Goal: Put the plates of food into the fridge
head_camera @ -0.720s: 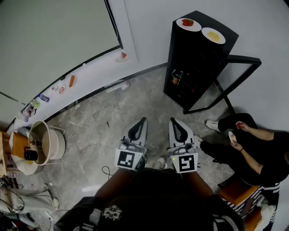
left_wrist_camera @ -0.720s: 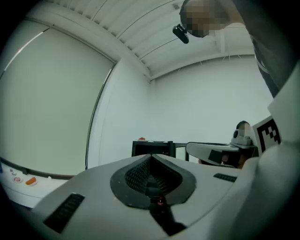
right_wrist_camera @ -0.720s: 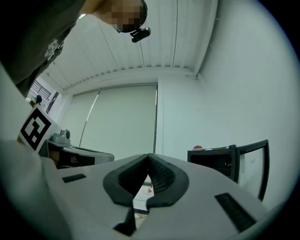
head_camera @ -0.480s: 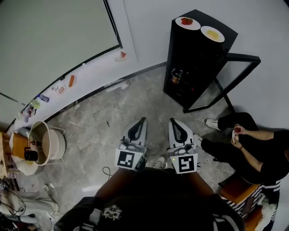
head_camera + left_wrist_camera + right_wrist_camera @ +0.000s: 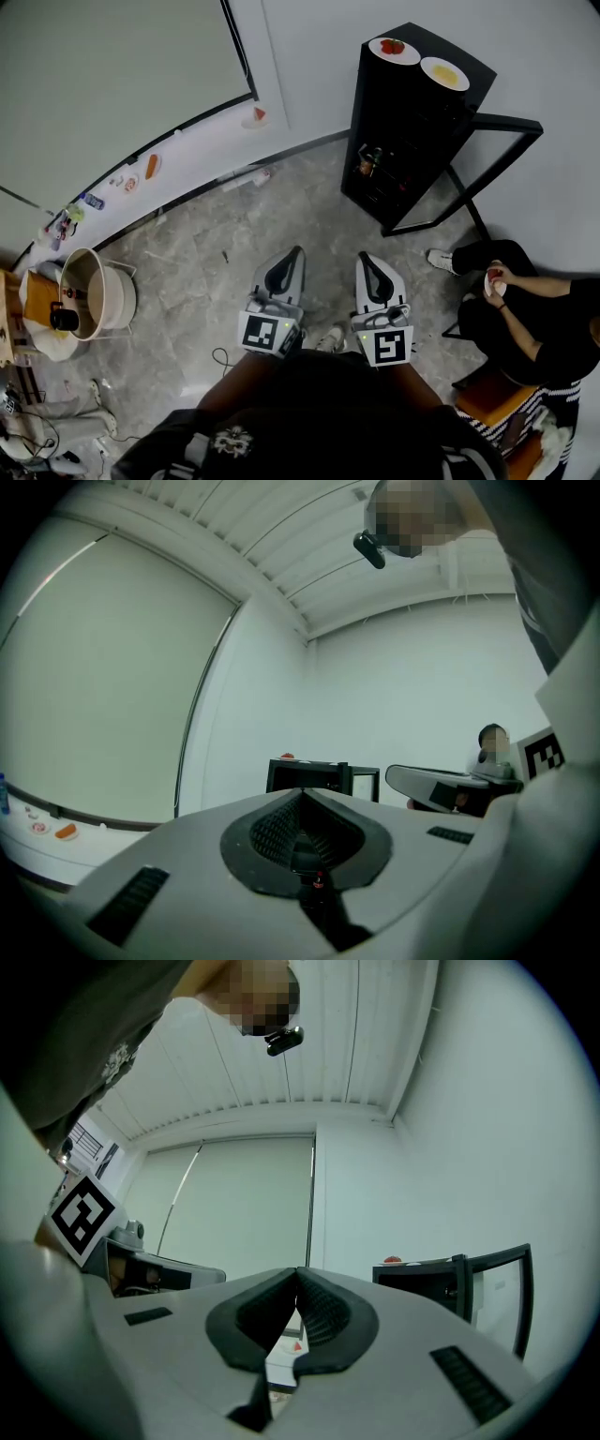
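Note:
A black fridge (image 5: 403,131) stands at the far right against the wall, its door (image 5: 502,127) swung open to the right. On its top rest a white plate with red food (image 5: 393,49) and a white plate with yellow food (image 5: 444,73). My left gripper (image 5: 296,251) and right gripper (image 5: 362,256) hang side by side over the floor, well short of the fridge, both shut and empty. In the left gripper view the closed jaws (image 5: 302,791) point toward the fridge (image 5: 309,772). The right gripper view shows the fridge (image 5: 422,1277) right of its closed jaws (image 5: 298,1272).
A white window ledge (image 5: 187,150) carries more small plates of food, among them one with a red slice (image 5: 255,117) and an orange piece (image 5: 150,169). A round tub (image 5: 94,295) stands at the left. A person (image 5: 525,309) sits at the right near the fridge door.
Both grippers stay shut and nearly still; the right one has drifted slightly toward me. The seated person's hands have shifted.

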Demonstrator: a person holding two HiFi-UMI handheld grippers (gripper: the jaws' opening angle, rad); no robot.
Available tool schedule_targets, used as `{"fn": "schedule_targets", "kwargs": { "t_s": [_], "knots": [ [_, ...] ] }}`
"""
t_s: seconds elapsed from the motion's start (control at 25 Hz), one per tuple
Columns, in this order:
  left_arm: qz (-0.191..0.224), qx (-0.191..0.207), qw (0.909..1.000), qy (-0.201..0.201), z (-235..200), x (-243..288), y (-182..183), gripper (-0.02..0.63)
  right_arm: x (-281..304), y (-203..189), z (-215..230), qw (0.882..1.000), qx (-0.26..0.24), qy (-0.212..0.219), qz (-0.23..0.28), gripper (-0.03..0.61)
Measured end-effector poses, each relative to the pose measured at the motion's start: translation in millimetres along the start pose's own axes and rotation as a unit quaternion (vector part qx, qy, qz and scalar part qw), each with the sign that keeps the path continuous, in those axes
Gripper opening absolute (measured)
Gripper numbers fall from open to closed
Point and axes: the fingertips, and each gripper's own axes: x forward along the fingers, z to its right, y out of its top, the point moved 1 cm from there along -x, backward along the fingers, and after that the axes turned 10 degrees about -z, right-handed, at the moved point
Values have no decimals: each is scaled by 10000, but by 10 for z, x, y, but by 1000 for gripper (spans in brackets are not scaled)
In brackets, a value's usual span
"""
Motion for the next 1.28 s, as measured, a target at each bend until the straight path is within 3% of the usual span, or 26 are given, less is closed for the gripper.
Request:
{"fn": "schedule_targets", "kwargs": {
  "t_s": [0.36,0.52,0.8,1.08,1.28],
  "knots": [
    [10,192,9998,2,62,73,75,21,28,-7,111,9998,167,-28,-60,25],
    [-10,-59,9999,-160,61,232,115,21,119,-19,179,9998,181,-81,-38,25],
    [25,-130,9995,-291,-46,680,188,23,409,-37,406,9996,124,-263,-60,25],
    [17,113,9991,-420,-268,1176,296,23,853,-45,646,9991,123,-390,-94,25],
    [64,-78,9986,-519,-404,1482,436,23,1174,-38,729,9990,-71,-421,-134,25]
  ]
}}
